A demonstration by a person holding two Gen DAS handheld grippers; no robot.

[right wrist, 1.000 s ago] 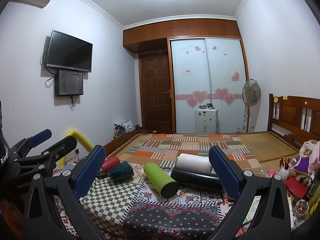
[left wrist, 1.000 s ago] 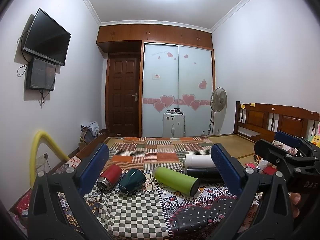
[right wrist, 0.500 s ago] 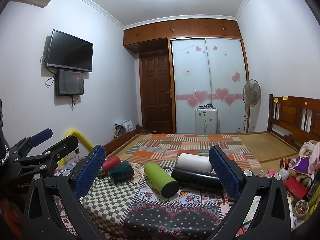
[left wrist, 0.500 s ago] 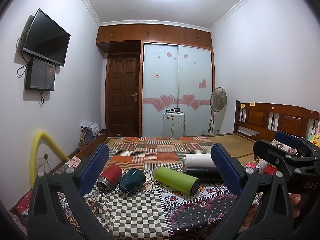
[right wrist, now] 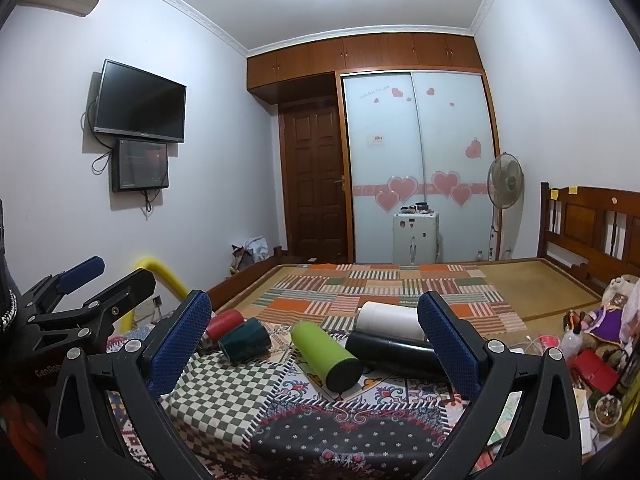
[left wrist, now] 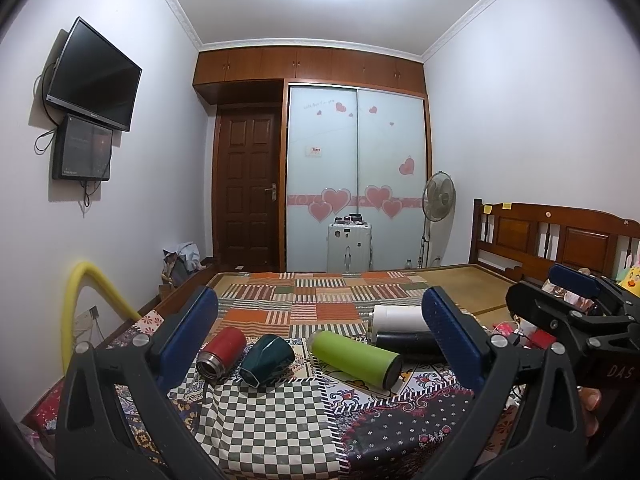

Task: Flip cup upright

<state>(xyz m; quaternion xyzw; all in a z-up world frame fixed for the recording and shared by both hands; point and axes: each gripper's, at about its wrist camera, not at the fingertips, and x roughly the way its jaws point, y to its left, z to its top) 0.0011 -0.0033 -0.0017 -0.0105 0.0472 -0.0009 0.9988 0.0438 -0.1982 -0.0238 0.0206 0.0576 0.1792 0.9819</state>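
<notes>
Several cups lie on their sides on a patterned cloth: a red cup (left wrist: 222,350), a dark green cup (left wrist: 266,362), a lime green cup (left wrist: 354,352), a black cup (left wrist: 404,344) and a white cup (left wrist: 398,316). They also show in the right wrist view: red (right wrist: 222,322), dark green (right wrist: 245,338), lime (right wrist: 322,350), black (right wrist: 390,350), white (right wrist: 390,320). My left gripper (left wrist: 320,340) is open and empty, short of the cups. My right gripper (right wrist: 314,344) is open and empty, also short of them.
The checked and floral cloth (left wrist: 264,428) covers the near surface. A patchwork bed mat (left wrist: 320,292) stretches behind. Clutter and toys (right wrist: 592,344) sit at the right. A yellow tube (left wrist: 80,300) arches at the left. A wooden headboard (left wrist: 560,236) stands at the right.
</notes>
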